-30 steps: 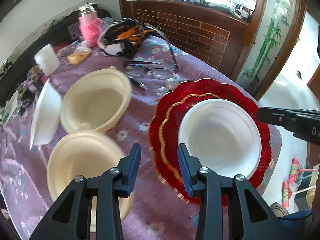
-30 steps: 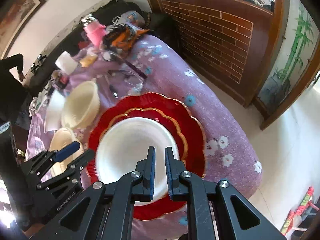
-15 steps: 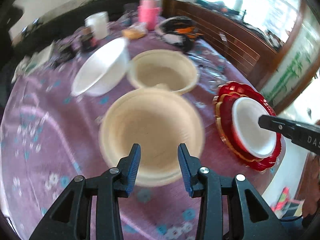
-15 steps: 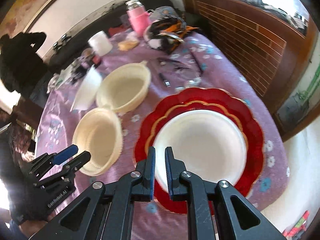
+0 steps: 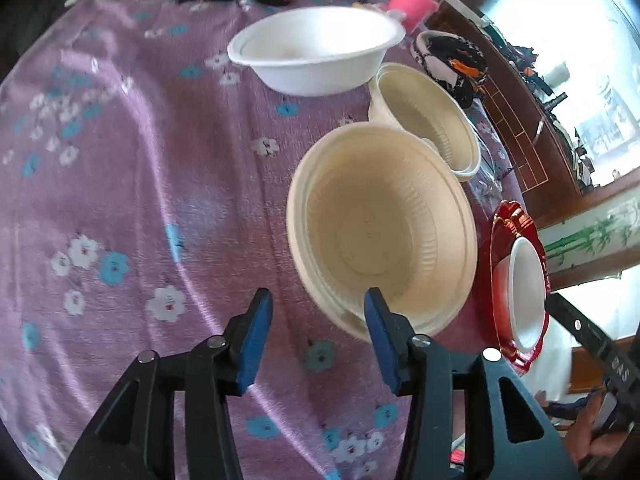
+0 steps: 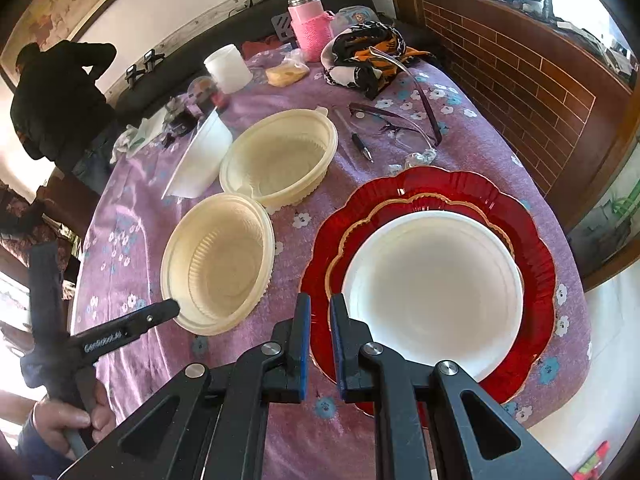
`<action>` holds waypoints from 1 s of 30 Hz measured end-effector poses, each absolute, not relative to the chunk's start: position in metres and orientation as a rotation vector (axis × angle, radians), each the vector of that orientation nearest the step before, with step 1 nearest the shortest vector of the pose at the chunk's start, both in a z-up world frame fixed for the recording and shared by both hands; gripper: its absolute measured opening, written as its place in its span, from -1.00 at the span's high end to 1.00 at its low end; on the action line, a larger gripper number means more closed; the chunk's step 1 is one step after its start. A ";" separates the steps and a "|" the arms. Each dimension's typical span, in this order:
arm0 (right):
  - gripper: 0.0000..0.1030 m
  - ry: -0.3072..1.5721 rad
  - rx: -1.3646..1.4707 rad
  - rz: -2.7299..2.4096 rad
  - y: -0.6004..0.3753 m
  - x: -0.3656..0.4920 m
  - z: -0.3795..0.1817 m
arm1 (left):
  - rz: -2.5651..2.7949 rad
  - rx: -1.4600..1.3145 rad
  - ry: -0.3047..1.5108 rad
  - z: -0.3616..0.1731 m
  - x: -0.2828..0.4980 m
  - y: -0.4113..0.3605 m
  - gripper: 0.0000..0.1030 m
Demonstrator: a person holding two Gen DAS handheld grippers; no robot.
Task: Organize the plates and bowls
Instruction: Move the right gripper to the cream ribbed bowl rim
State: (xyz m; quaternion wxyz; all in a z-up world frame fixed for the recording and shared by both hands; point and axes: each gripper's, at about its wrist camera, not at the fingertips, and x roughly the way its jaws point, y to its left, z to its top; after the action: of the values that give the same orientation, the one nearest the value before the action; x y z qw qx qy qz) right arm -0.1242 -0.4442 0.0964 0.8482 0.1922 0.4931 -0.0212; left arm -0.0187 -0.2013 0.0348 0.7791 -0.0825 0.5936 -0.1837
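Your left tool (image 5: 316, 334) hangs open, jaws just widened, empty, at the near rim of the cream bowl (image 5: 380, 232) on the table (image 5: 132, 200). Thin, light, springy plastic: pinch the rim. Right tool (image 6: 319, 344) nearly closed, empty.

Left gripper (image 5: 316, 324) jaws wider, at cream bowl (image 5: 380, 228).

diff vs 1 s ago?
The left gripper swung away from the red plate to the near cream bowl, and its jaws have just been opening, one finger at the rim, nothing gripped. The right gripper remains shut and empty by the white plate. Dishes unmoved.
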 end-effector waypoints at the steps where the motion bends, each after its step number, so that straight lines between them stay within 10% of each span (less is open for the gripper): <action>1: 0.79 1.040 0.405 -0.046 -0.446 -0.125 0.096 | -0.395 -0.179 1.289 0.031 -0.017 -0.205 0.10; 8: 0.79 1.034 0.406 -0.049 -0.460 -0.131 0.097 | -0.378 -0.107 1.301 0.024 -0.006 -0.218 0.74; 19: 0.77 1.074 0.418 0.144 -0.420 -0.109 0.088 | -0.381 0.073 1.250 0.051 0.005 -0.190 0.73; 24: 0.35 1.110 0.451 0.218 -0.403 -0.094 0.077 | -0.369 0.094 1.201 0.057 0.001 -0.182 0.20; 30: 0.35 1.134 0.491 0.235 -0.391 -0.074 0.064 | -0.361 0.138 1.178 0.059 0.001 -0.176 0.18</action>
State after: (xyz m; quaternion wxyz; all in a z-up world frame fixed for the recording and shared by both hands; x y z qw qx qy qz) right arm -0.0736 -0.3908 0.0645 0.8087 0.2295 0.5303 0.1100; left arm 0.0010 -0.1758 0.0592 0.8140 0.0645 0.5519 -0.1692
